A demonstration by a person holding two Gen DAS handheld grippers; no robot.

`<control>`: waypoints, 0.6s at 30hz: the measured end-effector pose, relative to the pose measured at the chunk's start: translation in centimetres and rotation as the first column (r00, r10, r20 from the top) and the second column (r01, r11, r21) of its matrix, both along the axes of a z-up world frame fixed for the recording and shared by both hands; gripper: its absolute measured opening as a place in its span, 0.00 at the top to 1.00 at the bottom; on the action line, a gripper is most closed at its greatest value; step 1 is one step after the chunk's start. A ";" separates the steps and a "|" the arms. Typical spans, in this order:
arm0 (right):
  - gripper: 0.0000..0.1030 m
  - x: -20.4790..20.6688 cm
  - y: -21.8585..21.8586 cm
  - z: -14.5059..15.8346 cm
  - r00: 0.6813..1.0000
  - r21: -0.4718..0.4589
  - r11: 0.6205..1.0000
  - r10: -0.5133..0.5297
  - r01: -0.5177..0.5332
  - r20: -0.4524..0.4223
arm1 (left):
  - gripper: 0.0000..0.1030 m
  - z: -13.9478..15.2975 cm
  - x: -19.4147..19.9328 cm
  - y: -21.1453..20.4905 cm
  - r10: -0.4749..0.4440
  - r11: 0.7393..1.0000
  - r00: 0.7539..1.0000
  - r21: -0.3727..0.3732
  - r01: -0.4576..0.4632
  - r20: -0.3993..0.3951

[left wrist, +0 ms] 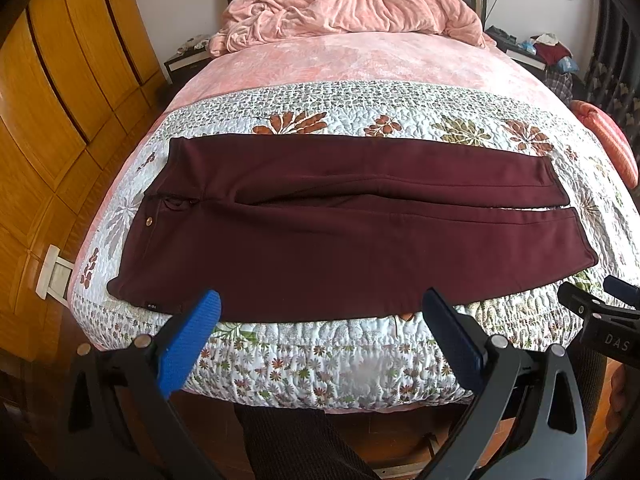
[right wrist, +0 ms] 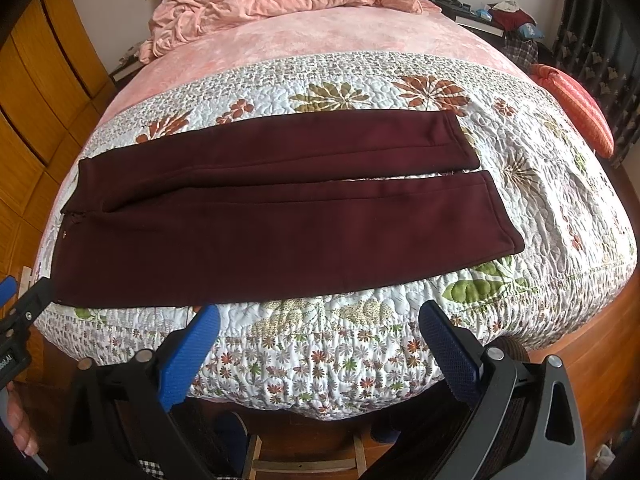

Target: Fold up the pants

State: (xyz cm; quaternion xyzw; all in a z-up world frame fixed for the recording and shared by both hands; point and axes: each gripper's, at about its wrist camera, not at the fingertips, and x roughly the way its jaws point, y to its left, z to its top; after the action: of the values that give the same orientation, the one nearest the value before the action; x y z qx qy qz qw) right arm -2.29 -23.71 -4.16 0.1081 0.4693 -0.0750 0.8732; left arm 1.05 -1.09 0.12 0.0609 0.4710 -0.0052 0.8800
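Dark maroon pants (left wrist: 340, 232) lie flat across the foot of the bed, waistband to the left, both legs stretched to the right with a thin gap between the cuffs. The same pants (right wrist: 260, 220) fill the middle of the right wrist view. My left gripper (left wrist: 320, 304) hangs open just off the pants' near edge, nothing between its blue pads (left wrist: 192, 340). My right gripper (right wrist: 320, 316) is open too, over the quilt's front edge below the near leg. The right gripper (left wrist: 600, 312) also shows at the left view's right edge, and the left gripper (right wrist: 20, 304) at the right view's left edge.
A floral quilt (left wrist: 360, 360) covers the bed's foot, with a pink sheet and a crumpled pink blanket (left wrist: 352, 4) behind. Wooden wardrobe (left wrist: 60, 100) stands on the left. A cluttered nightstand (left wrist: 536, 50) and an orange-red cushion (right wrist: 576, 108) are on the right. A person's hand (right wrist: 20, 420) holds the left tool.
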 end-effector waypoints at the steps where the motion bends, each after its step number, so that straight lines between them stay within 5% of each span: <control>1: 0.04 0.0 0.0 -0.1 1.000 0.000 1.000 0.001 -0.001 -0.001 | 0.03 0.0 0.0 0.0 0.000 1.000 1.000 0.000 0.000 0.000; 18: 0.04 0.1 0.3 -0.4 1.000 -0.002 1.000 0.007 -0.007 -0.006 | 0.03 -0.3 0.2 0.1 -0.001 1.000 1.000 0.004 0.001 -0.002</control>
State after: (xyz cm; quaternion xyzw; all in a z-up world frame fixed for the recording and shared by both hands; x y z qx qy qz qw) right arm -2.24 -23.39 -4.53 0.1056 0.4723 -0.0727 0.8720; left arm 1.21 -1.00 -0.16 0.0631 0.4719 -0.0046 0.8794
